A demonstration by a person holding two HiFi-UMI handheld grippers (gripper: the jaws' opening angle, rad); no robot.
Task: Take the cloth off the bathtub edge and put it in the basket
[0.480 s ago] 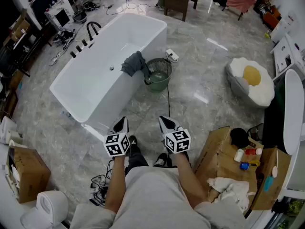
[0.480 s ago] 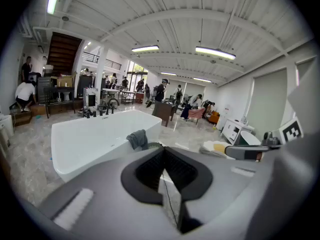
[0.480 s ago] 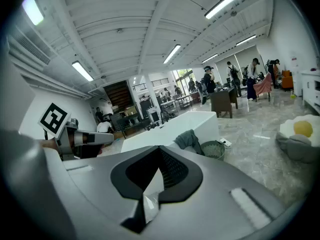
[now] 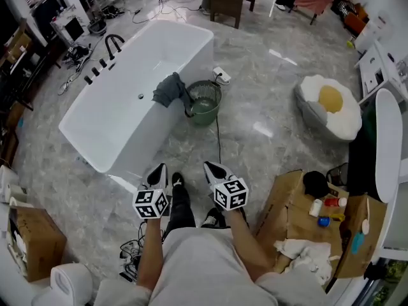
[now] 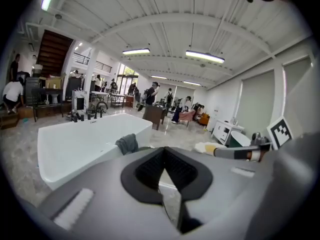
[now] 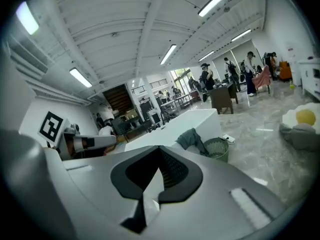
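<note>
A: How far along is it?

B: Barely begun, by my reading. Low in the middle of the head view, close to the person's body, the left gripper (image 4: 159, 171) and right gripper (image 4: 212, 169) each have their jaws pressed together with nothing between them.

A: So nothing is held. Where's the cloth?

B: Well apart from both grippers, above centre. The grey cloth (image 4: 167, 89) is draped over the right-hand edge of the white tub (image 4: 102, 116), bunched up, with part of it hanging down the outer wall.

A: And the basket?

B: The green basket (image 4: 204, 101) stands on the floor just beside the tub, right under that side of the cloth. It may touch the hanging part, but I cannot tell. The whole job is left: walk up, open a gripper, grasp, lift, drop.

A: Anything in the way?

B: A thin black cable (image 4: 218, 139) runs across the floor from near the person's feet up to the basket, so it lies along the approach and could catch a foot. A cardboard box (image 4: 299, 215) with bottles sits at lower right, off the path. An egg-shaped cushion (image 4: 328, 107) lies at upper right, and a white power strip (image 4: 221, 75) is just behind the basket.
</note>
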